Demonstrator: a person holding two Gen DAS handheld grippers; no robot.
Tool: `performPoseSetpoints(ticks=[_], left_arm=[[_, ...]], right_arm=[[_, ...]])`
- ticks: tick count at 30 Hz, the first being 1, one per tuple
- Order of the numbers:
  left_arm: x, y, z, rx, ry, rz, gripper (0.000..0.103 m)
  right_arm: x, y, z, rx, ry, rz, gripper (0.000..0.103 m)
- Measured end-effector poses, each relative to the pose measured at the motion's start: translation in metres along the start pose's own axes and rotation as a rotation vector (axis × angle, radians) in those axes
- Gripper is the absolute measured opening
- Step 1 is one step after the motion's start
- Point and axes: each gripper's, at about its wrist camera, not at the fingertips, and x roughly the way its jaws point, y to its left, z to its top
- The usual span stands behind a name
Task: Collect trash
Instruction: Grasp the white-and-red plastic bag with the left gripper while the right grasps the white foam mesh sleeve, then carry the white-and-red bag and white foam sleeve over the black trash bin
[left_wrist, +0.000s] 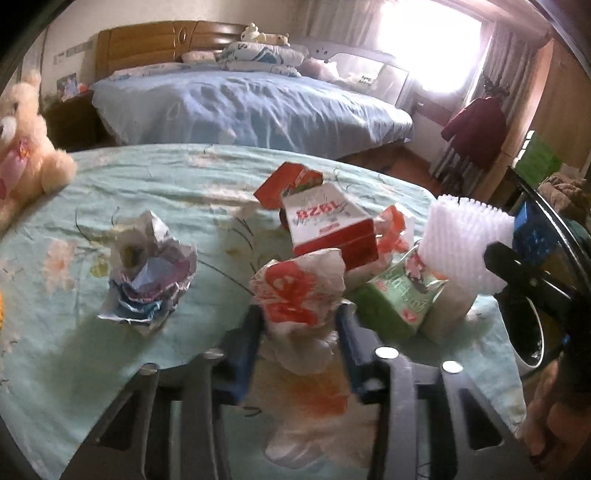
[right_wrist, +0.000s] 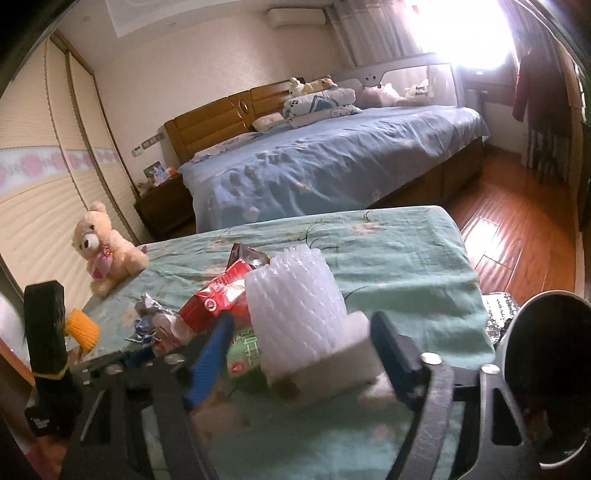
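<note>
My left gripper (left_wrist: 299, 317) is shut on a crumpled white and red plastic bag (left_wrist: 295, 291) on the green flowered tablecloth (left_wrist: 166, 184). My right gripper (right_wrist: 299, 343) is shut on a white foam net sleeve (right_wrist: 295, 310) wrapped on a white block; the sleeve also shows in the left wrist view (left_wrist: 465, 240). Behind lie a red and white 1928 box (left_wrist: 328, 225), a green carton (left_wrist: 395, 299) and a crumpled foil wrapper (left_wrist: 151, 273). A dark-lined trash bin (right_wrist: 546, 376) stands right of the table.
A cream teddy bear (right_wrist: 103, 247) sits at the table's left edge, with a yellow foam net (right_wrist: 83, 326) near it. A blue-covered bed (right_wrist: 332, 158) lies beyond the table. Wooden floor (right_wrist: 517, 236) is to the right.
</note>
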Motion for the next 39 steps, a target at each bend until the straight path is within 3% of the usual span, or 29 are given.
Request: performPoseSetpoints(ticks=[1,3,6,15,22,39], left_arm=[[0.0,0.0,0.002,-0.001,-0.006,-0.004,0.031],[-0.003,0.002,0.001,0.002,-0.017,-0.009,0.029],[-0.01,0.005,0.0,-0.007,-0.035,-0.012,0.028],[-0.038,0.0,-0.016,-0.012,-0.062,-0.088,0.028],[-0.048,-0.023,-0.028,0.039,-0.054,-0.155,0.028],[-0.012,-0.09,-0.017,0.183,0.022,-0.258,0.028]], right_arm=[[0.002,0.0,0.0,0.002,0.004,-0.002,0.05],[0.004,-0.001,-0.002,0.019,0.008,0.005,0.035],[-0.004,-0.003,-0.005,0.041,-0.019,0.021,0.026],[-0.05,-0.017,-0.019,0.123,-0.084,0.081,0.026],[-0.069,-0.031,-0.036,0.144,-0.065,0.037,0.026],[-0.108,-0.096,-0.076,0.263,-0.049,-0.077,0.026]])
